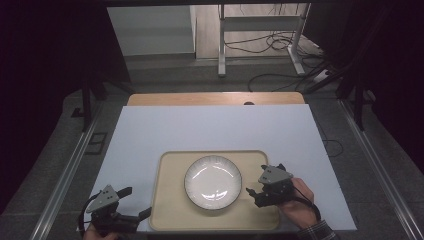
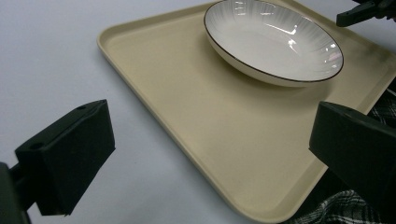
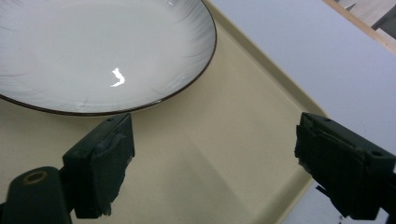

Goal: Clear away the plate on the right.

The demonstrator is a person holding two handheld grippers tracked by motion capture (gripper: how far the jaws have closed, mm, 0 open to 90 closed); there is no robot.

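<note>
A white ribbed plate (image 1: 213, 182) with a thin dark rim lies in the middle of a beige tray (image 1: 170, 210) near the table's front edge. My right gripper (image 1: 256, 181) is over the tray's right part, just right of the plate, open with nothing between its jaws. In the right gripper view, the plate (image 3: 93, 46) lies just beyond the left jaw of the right gripper (image 3: 212, 158), over bare tray (image 3: 224, 116). My left gripper (image 1: 140, 201) hangs open by the tray's front left corner. In the left gripper view, the left gripper (image 2: 210, 154) frames the tray (image 2: 187, 102) and plate (image 2: 273, 42).
A white sheet (image 1: 210, 130) covers the table, with a strip of bare wood (image 1: 215, 98) at the far edge. Beyond it are the floor, cables and a metal frame. A plaid sleeve (image 2: 345, 210) lies near the front edge. The right gripper's tip (image 2: 364, 11) pokes in past the plate.
</note>
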